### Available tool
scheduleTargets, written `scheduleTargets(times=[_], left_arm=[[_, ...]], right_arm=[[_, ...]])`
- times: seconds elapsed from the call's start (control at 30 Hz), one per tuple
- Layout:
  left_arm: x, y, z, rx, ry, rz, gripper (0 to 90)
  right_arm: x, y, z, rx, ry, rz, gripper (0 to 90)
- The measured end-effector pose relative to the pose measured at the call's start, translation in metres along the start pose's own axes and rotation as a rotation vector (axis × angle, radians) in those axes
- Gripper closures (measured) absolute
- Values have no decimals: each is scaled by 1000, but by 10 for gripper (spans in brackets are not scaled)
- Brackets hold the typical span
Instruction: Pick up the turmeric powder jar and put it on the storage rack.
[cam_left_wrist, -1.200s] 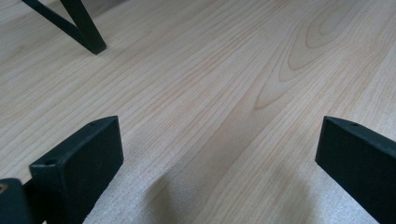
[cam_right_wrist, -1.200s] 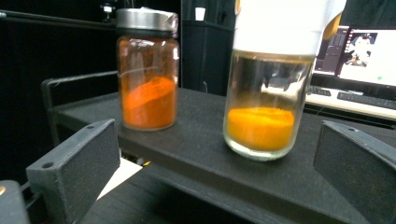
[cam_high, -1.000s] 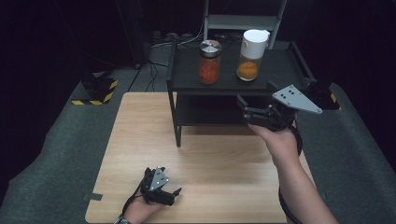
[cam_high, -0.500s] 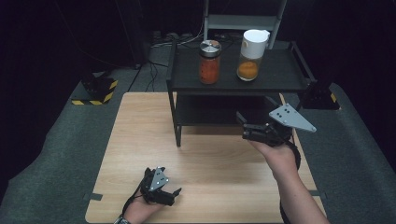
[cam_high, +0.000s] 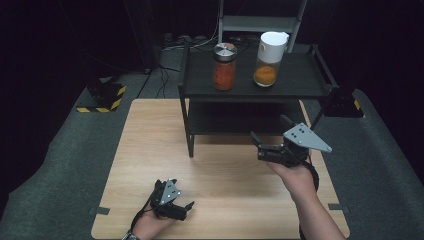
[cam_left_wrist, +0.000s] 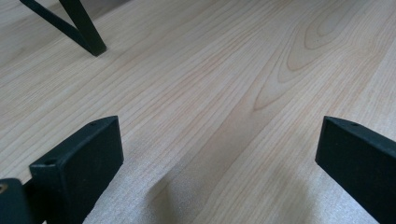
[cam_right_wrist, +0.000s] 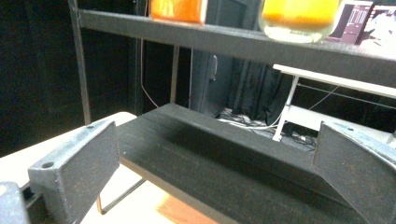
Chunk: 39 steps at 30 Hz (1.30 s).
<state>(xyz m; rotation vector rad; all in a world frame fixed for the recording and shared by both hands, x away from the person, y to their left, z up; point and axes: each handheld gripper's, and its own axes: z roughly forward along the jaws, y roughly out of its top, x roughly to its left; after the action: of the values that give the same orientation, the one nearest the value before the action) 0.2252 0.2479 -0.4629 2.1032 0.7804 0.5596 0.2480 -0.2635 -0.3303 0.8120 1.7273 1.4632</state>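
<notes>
A black two-tier shelf (cam_high: 300, 80) stands at the back of the wooden table (cam_high: 220, 175). On its top tier are a jar with red-orange contents (cam_high: 224, 67) and a white-lidded jar with orange contents (cam_high: 267, 62). My right gripper (cam_high: 270, 130) hovers open in front of the lower tier (cam_right_wrist: 224, 158), holding nothing. The right gripper view looks up at both jar bottoms (cam_right_wrist: 177, 9) (cam_right_wrist: 299, 14). My left gripper (cam_high: 186, 210) rests low near the table's front edge, open, with bare wood (cam_left_wrist: 219, 116) between its jaws.
A shelf leg (cam_left_wrist: 88, 32) stands on the wood ahead of the left gripper. Grey carpet (cam_high: 60, 165) surrounds the table. A black-and-yellow striped block (cam_high: 102, 97) lies on the floor at the left, and a white stand (cam_high: 260, 22) rises behind the shelf.
My right gripper has drawn back from the shelf toward the person and dropped lower, still open. The left gripper has not moved.
</notes>
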Motion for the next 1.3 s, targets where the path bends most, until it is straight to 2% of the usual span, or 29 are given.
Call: scheduleTargets(times=[0.5,1.0,1.3], left_arm=[[0,-1,0,-3,1,0,12],[-1,0,0,1,4,11,12],[-3,1,0,3,9,14,12]], right_arm=[[6,-30,0,62,18,-1,1],[11,-70,-2,123,31,1,1],[15,-93,-2,173,44,-17,1]])
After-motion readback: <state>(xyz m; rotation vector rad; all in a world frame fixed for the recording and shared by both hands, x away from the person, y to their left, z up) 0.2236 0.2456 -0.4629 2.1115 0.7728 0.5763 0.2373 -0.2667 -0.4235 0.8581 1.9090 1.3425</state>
